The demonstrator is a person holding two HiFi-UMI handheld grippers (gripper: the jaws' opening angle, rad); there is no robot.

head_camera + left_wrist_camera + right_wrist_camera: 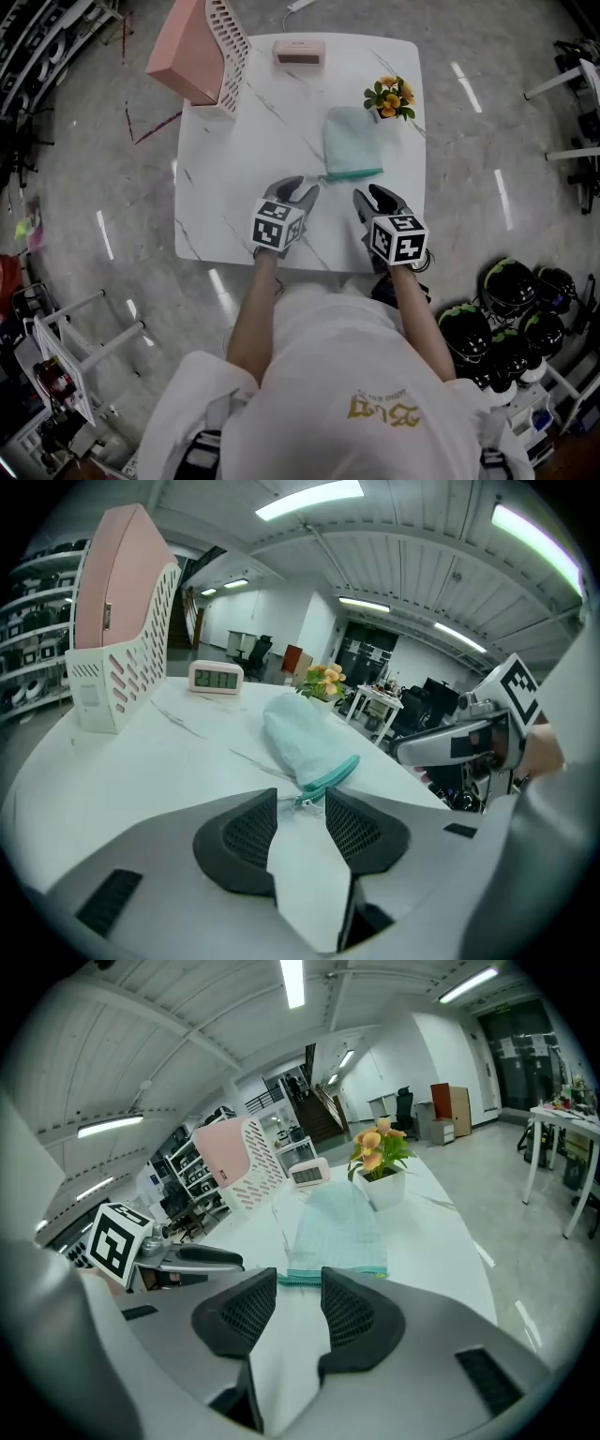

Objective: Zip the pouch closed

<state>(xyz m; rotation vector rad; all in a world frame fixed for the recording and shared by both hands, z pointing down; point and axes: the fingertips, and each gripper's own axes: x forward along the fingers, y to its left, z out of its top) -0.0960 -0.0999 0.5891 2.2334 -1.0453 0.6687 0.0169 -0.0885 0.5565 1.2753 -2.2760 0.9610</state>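
Observation:
A light teal pouch (350, 141) lies flat on the white marble table (225, 187), its darker teal zipper edge (354, 173) turned toward me. My left gripper (305, 190) stands open just short of the zipper's left end; in the left gripper view the small zipper pull (302, 801) lies on the table right ahead of the open jaws, with the pouch (298, 741) behind it. My right gripper (372, 197) is open too, just short of the zipper's right part. The right gripper view has the zipper edge (302, 1279) directly ahead of the gap. Nothing is held.
A pink file holder (202, 47) stands at the table's far left, a small digital clock (299, 52) at the far edge, and a potted flower (389, 97) just right of the pouch. Helmets (511, 309) and a white rack (66, 347) are on the floor.

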